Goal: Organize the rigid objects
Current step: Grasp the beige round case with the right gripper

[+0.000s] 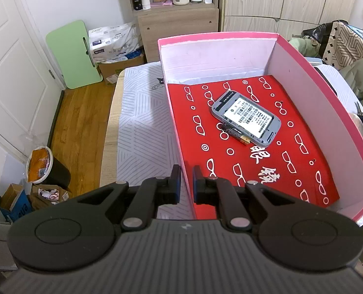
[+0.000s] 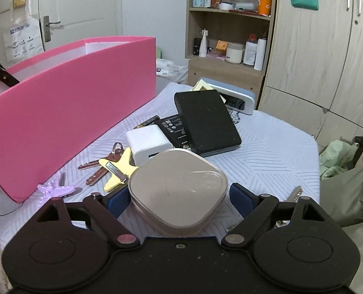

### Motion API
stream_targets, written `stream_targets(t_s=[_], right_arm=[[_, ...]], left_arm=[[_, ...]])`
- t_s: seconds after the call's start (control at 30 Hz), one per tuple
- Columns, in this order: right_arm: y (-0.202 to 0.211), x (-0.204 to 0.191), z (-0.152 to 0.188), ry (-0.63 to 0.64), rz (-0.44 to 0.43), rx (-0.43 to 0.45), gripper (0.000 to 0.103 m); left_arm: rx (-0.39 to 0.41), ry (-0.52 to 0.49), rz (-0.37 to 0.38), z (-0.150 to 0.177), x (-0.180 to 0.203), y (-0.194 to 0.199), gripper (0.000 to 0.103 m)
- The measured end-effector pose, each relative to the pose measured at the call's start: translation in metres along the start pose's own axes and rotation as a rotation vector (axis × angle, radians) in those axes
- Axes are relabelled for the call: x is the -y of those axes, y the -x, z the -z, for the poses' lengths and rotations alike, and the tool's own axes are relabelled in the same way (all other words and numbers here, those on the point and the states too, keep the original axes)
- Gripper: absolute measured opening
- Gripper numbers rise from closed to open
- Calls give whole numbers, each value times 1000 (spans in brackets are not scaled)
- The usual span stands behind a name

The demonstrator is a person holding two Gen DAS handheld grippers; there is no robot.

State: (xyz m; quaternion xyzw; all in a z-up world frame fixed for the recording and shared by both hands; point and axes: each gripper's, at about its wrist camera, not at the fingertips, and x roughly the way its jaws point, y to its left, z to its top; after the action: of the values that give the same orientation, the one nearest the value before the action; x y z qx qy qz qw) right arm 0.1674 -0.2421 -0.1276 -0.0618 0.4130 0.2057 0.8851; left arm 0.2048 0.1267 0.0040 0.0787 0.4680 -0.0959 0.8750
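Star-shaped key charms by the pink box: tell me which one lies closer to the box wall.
The translucent purple star, lying right at the foot of the pink box. The yellow star sits farther out, with keys around it, beside the white charger.

Pink box (image 1: 304, 56), red liner (image 1: 255, 161) patterned with white glasses; grey device (image 1: 246, 117); beige case (image 2: 179, 191); white charger (image 2: 148, 143); yellow star (image 2: 118, 169); black slab (image 2: 206, 121).

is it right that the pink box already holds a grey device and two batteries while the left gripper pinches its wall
Not quite. The left wrist view shows only one battery in the pink box, lying against the grey device. The rest stands: the left gripper is closed on the box's near wall.
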Motion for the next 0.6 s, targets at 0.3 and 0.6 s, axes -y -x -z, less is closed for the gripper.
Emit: stream_targets(t_s=[0.3, 0.6], right_arm=[[3, 3, 0, -66, 2, 12, 87], [21, 0, -4, -73, 24, 37, 87]], left_arm=[[2, 5, 5, 0, -1, 0, 8], [4, 10, 8, 1, -1, 2, 8]])
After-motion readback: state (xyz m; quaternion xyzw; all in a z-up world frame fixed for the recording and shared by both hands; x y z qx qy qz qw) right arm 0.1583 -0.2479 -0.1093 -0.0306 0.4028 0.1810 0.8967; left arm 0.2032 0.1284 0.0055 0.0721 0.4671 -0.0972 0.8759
